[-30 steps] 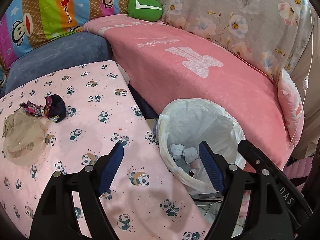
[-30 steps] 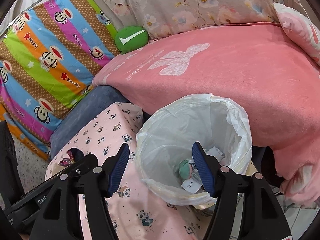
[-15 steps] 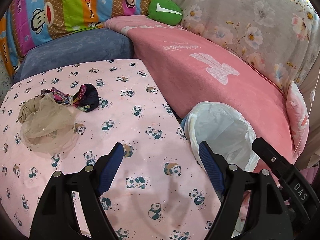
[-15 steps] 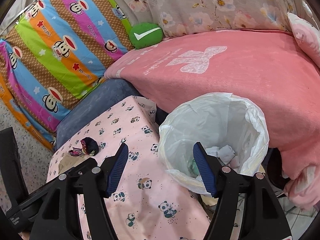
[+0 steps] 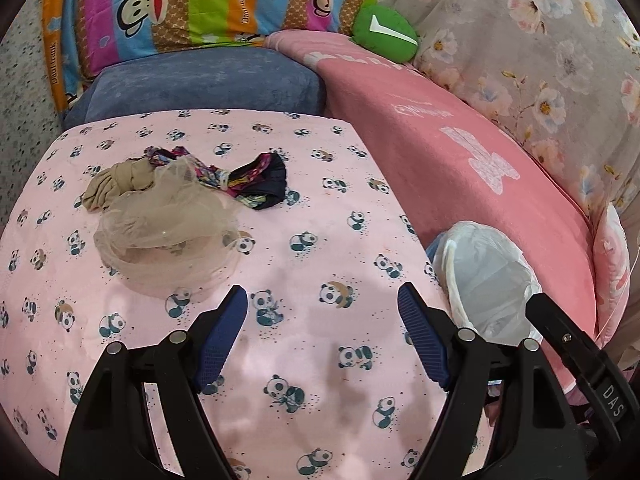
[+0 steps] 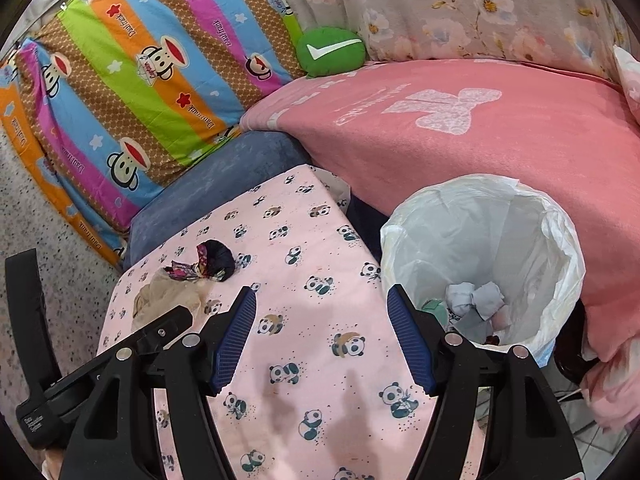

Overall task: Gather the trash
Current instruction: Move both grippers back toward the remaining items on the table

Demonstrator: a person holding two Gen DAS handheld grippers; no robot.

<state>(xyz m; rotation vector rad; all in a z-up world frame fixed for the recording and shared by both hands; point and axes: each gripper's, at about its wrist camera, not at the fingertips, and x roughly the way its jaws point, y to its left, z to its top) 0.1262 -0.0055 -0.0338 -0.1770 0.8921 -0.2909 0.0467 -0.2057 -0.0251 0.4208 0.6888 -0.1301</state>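
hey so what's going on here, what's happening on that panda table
A person is clearing trash with two handheld grippers. The left gripper and right gripper are both open and empty above the panda-print table. The lined trash bin beside it already holds crumpled paper. On the table remain a beige mesh bundle and a dark patterned cloth piece.

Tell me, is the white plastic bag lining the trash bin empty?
No, the right wrist view shows crumpled grey paper wads and a green scrap at the bottom of the white plastic bag.
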